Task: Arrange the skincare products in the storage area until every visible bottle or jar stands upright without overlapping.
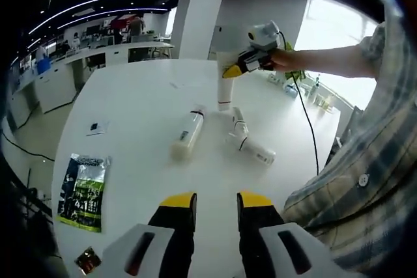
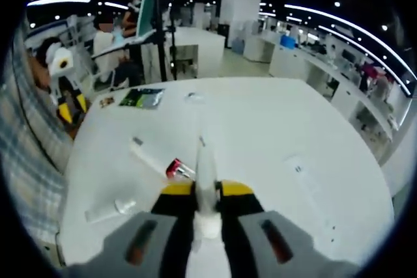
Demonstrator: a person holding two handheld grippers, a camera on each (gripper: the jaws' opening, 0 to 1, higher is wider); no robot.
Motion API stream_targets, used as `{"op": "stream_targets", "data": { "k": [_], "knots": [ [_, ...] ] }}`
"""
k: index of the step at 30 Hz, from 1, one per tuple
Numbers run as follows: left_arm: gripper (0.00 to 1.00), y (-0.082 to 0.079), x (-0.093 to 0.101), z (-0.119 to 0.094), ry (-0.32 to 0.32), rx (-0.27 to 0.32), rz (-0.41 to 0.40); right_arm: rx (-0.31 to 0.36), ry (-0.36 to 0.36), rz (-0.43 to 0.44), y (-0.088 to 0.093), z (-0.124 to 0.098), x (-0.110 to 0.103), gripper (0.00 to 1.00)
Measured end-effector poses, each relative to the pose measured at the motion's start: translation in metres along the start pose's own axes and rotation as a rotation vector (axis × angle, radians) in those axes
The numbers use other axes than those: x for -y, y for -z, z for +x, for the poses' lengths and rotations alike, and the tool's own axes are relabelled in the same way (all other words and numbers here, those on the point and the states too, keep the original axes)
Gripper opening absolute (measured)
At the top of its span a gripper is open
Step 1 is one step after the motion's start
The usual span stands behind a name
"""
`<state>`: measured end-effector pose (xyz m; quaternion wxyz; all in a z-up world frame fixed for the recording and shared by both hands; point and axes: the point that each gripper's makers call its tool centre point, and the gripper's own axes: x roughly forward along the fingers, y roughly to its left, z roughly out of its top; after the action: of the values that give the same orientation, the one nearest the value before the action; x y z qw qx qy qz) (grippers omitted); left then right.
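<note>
The right gripper (image 2: 207,193) was clamped on a white tube (image 2: 206,180). The left gripper (image 1: 215,201) hovered with jaws apart; 2 bottles (image 1: 187,134) lay at 12 o'clock on the table (image 1: 137,102).

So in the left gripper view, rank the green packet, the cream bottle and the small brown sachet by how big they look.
1. Green packet
2. Cream bottle, lying farther from the camera, so its true size against the packet is unsure
3. Brown sachet, clearly smallest though nearest
</note>
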<state>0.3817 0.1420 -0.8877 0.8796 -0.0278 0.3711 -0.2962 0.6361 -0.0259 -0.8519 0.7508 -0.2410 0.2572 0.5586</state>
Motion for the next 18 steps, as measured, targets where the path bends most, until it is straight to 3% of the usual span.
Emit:
{"op": "stream_targets", "data": {
  "k": [8,18],
  "knots": [
    [0.25,0.004,0.012,0.005,0.026,-0.009,0.004,-0.005,0.004,-0.014,0.001,0.007,0.001,0.12],
    [0.25,0.012,0.0,-0.003,0.002,-0.026,-0.026,0.044,0.018,-0.003,-0.005,0.013,0.016,0.12]
  ]
}}
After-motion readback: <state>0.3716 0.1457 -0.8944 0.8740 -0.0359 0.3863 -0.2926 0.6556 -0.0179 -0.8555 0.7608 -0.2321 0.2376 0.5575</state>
